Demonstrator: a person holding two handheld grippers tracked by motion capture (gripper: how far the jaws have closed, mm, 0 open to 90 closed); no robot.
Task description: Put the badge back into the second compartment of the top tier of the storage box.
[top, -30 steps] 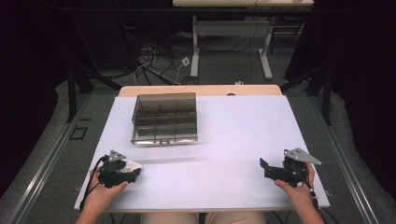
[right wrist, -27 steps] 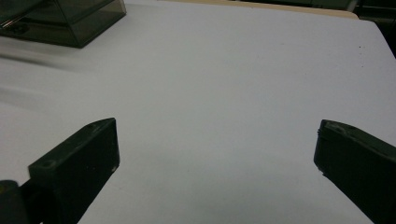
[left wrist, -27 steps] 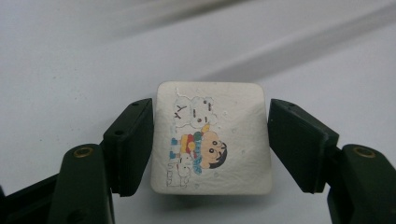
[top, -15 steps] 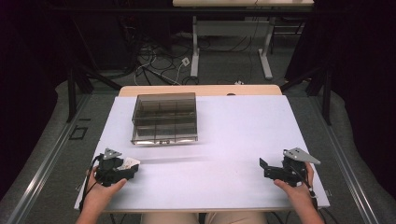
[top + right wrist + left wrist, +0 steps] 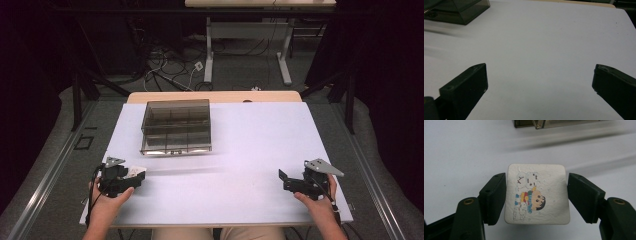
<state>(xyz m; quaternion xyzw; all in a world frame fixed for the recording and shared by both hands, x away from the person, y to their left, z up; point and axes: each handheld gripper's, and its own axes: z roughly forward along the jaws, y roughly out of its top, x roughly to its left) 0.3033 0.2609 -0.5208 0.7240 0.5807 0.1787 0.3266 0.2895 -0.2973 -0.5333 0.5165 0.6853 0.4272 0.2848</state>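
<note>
A white square card [image 5: 537,202] with a cartoon child and snowman printed on it sits between the jaws of my left gripper [image 5: 537,195], which press on its left and right edges. From above, the left gripper [image 5: 136,175] is low over the near left of the white table [image 5: 250,145], with the card [image 5: 134,171] at its tip. My right gripper [image 5: 283,179] hovers at the near right with its jaws wide apart. Nothing but bare tabletop lies between the jaws of the right gripper [image 5: 539,72].
A smoky transparent box [image 5: 176,125] with divided compartments stands at the back left of the table, beyond the left gripper. Its corner [image 5: 456,10] appears far left in the right gripper view. Table legs and cables lie on the floor behind.
The left gripper has drifted slightly left with the card still in it. The right gripper has hardly moved.
</note>
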